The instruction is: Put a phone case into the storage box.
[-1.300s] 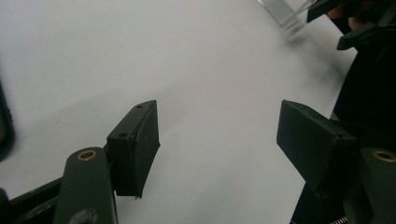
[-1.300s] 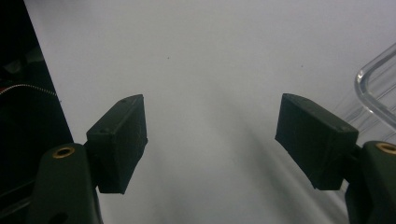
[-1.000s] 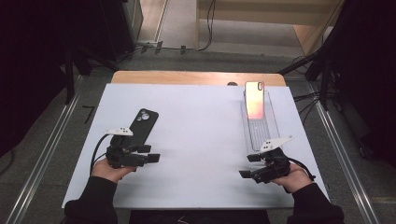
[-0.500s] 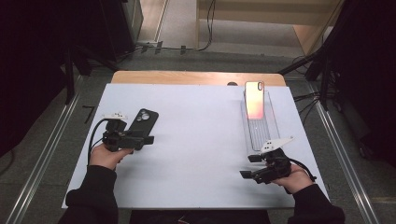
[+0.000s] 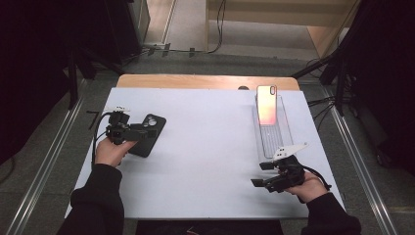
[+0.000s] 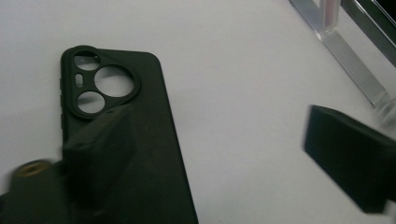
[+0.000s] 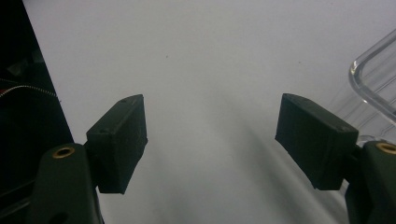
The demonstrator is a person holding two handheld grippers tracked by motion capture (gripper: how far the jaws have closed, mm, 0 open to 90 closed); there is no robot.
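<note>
The white table (image 5: pixel 205 161) carries a black phone case (image 5: pixel 149 133) flat near its left side. The left gripper (image 5: pixel 142 131) hovers over the case, its jaws having just spread wide, one above the case's back, the other over bare table. The right gripper (image 5: pixel 262 174) rests at the near right, jaws apart on nothing.

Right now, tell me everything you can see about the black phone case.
The case is matte black and looks like soft rubber or silicone. It lies flat on the white table, at its left side, outer face up. A raised camera surround holds two round holes and a small slot; side-button bumps line one long edge. The left gripper is over it with jaws wide apart, just opened further: one jaw above the case's lower half, the other off beside it. Contact can't be told.
</note>
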